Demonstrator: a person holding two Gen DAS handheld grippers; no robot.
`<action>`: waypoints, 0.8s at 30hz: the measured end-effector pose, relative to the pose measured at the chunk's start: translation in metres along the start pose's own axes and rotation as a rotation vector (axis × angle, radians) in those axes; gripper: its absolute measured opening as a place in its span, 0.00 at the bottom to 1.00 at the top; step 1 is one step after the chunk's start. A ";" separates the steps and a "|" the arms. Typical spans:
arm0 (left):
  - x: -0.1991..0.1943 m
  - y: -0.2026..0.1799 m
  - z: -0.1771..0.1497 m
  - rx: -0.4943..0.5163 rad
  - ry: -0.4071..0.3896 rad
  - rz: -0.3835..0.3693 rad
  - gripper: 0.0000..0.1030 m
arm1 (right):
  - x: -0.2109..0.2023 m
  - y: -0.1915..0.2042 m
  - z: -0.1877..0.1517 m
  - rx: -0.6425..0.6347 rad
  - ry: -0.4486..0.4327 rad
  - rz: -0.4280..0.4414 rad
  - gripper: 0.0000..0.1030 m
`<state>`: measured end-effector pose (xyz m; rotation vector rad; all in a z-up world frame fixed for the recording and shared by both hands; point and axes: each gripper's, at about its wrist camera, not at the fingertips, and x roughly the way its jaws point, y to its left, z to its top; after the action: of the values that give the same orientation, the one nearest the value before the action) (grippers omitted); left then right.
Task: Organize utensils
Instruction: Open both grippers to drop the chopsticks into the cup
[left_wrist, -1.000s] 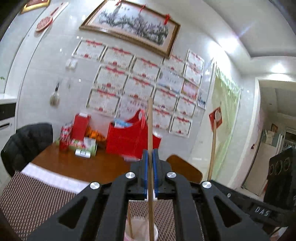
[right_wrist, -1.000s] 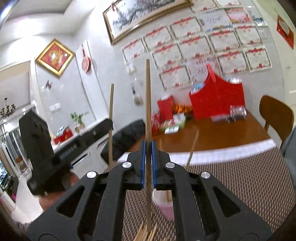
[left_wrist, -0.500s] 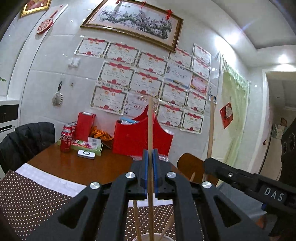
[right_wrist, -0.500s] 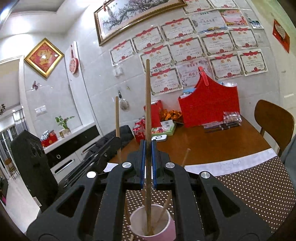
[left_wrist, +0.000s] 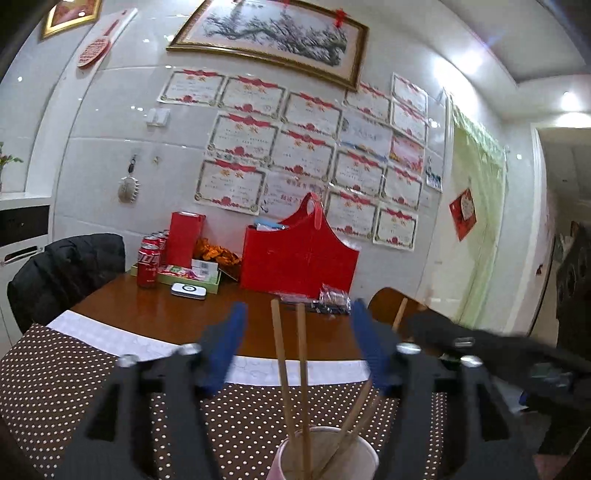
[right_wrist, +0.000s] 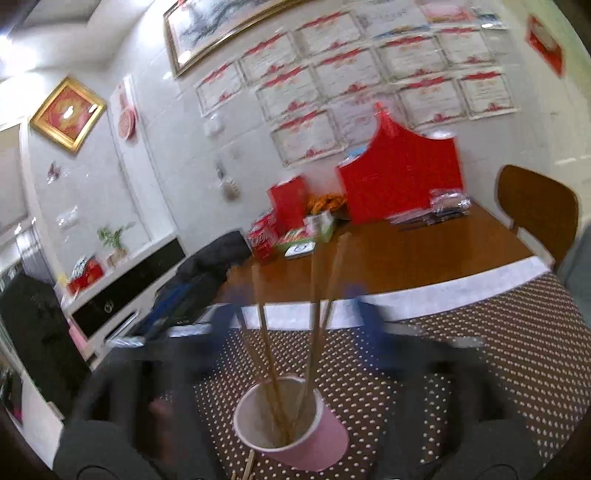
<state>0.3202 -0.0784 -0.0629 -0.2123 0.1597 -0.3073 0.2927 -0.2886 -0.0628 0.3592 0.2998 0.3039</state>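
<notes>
Both claws, opening, have dropped chopsticks (left_wrist: 291, 373) into seemingly pink cup (right_wrist: 295, 424) on dotted tablecloth (left_wrist: 55, 387).

Both wrist views close above pink cup (left_wrist: 328, 456) (shared), facing wall

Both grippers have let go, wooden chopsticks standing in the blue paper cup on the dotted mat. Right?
Not quite: the paper cup is pink with a white inside, not blue, as the right wrist view shows. The rest holds: the wooden chopsticks stand in it on the dotted mat, both grippers' jaws opening clear of them.
</notes>
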 end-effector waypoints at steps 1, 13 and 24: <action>-0.006 0.002 0.003 -0.005 -0.006 0.009 0.74 | -0.008 -0.001 0.001 0.007 -0.013 0.002 0.87; -0.065 0.007 0.022 0.051 0.023 0.064 0.78 | -0.061 0.009 0.010 0.010 -0.035 -0.038 0.94; -0.109 0.009 0.018 0.094 0.095 0.111 0.78 | -0.094 0.019 0.000 0.003 0.009 -0.077 0.94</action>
<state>0.2234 -0.0328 -0.0342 -0.0957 0.2498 -0.2135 0.2025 -0.3039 -0.0340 0.3483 0.3224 0.2291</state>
